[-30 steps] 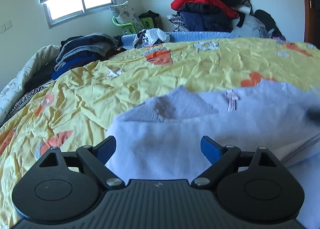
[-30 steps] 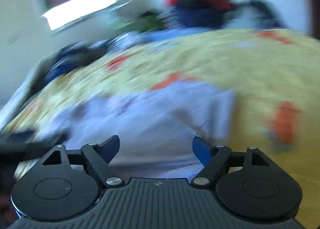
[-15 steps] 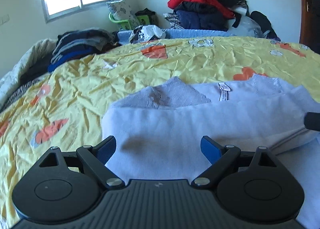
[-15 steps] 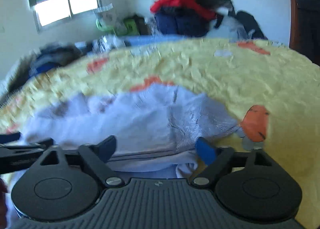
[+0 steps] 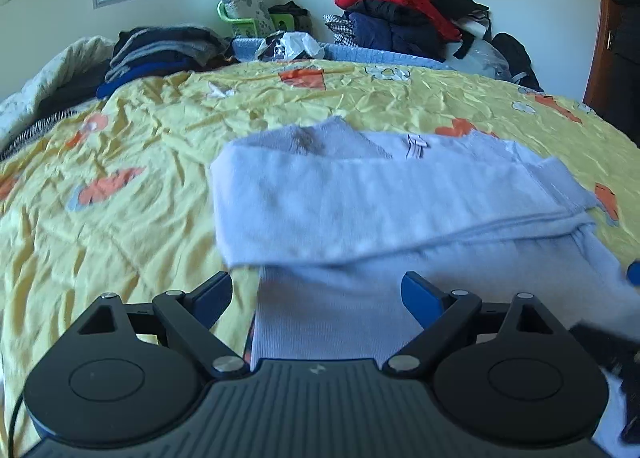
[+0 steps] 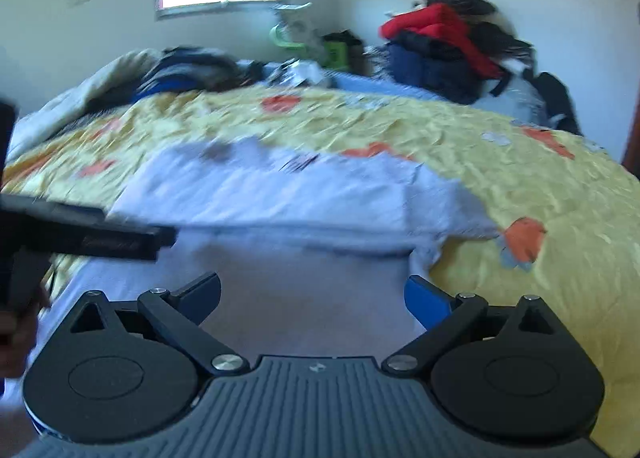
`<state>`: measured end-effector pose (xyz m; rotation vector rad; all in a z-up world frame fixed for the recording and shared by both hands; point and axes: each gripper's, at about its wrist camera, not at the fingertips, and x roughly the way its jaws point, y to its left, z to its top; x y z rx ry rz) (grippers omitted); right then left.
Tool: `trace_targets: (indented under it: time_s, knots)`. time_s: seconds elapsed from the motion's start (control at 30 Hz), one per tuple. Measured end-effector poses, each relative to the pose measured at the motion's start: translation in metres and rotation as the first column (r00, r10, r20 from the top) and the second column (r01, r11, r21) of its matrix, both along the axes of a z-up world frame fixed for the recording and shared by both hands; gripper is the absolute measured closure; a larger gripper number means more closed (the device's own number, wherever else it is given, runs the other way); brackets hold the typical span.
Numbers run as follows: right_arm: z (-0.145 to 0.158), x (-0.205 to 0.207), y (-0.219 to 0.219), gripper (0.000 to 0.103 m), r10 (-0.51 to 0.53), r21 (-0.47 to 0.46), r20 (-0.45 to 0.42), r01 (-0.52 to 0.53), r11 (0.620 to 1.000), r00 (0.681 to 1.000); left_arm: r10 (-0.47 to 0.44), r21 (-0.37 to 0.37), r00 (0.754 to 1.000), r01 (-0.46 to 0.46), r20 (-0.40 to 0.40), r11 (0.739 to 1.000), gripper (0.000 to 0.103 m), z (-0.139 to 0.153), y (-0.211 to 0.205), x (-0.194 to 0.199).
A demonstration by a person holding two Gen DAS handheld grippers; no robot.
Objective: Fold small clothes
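Observation:
A pale lilac knit garment (image 5: pixel 360 209) lies on the yellow bedspread (image 5: pixel 120 161), its upper part folded down over the lower part as a wide band. It also shows in the right wrist view (image 6: pixel 288 193). My left gripper (image 5: pixel 318 294) is open and empty, just above the garment's near left part. My right gripper (image 6: pixel 312 294) is open and empty above the garment's near right part. The left gripper's body (image 6: pixel 80 234) shows at the left edge of the right wrist view.
A pile of jackets, red on top (image 5: pixel 404 5), stands against the far wall. Dark folded clothes (image 5: pixel 160 53) lie at the bed's far left. A green chair with a cushion (image 5: pixel 244 9) stands under the window. A wooden door (image 5: pixel 616 25) is at right.
Both grippers have drawn back towards me from the garment. The folded band now lies flat and free of the jaws. The right view has swung and steadied somewhat.

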<state>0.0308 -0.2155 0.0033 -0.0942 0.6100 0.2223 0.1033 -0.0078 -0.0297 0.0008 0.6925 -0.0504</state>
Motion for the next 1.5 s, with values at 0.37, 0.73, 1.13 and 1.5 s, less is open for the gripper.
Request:
trace_targets:
  time_s: [0.37,0.73,1.13,1.5]
  knots:
    - [-0.026,-0.027,-0.016,0.003,-0.104,0.009,-0.089,0.105,0.994,0.991,0.008,0.003,1.000,-0.008,-0.024,1.000,0.010,-0.015,0.008,-0.037]
    - [-0.030,-0.059,-0.026,0.001,-0.144,-0.013,-0.049,0.143,0.990,0.988,0.028,0.074,0.998,-0.031,0.050,0.997,0.010,-0.007,0.021,-0.070]
    - [-0.028,-0.076,-0.026,0.001,-0.136,-0.071,0.012,0.136,0.988,0.991,0.044,-0.037,0.999,-0.045,-0.006,0.998,0.010,-0.010,0.043,-0.089]
    - [-0.024,-0.083,-0.036,0.001,-0.161,-0.093,0.024,0.162,0.982,0.987,0.084,0.032,0.996,-0.084,0.006,0.996,0.010,-0.012,0.053,-0.101]
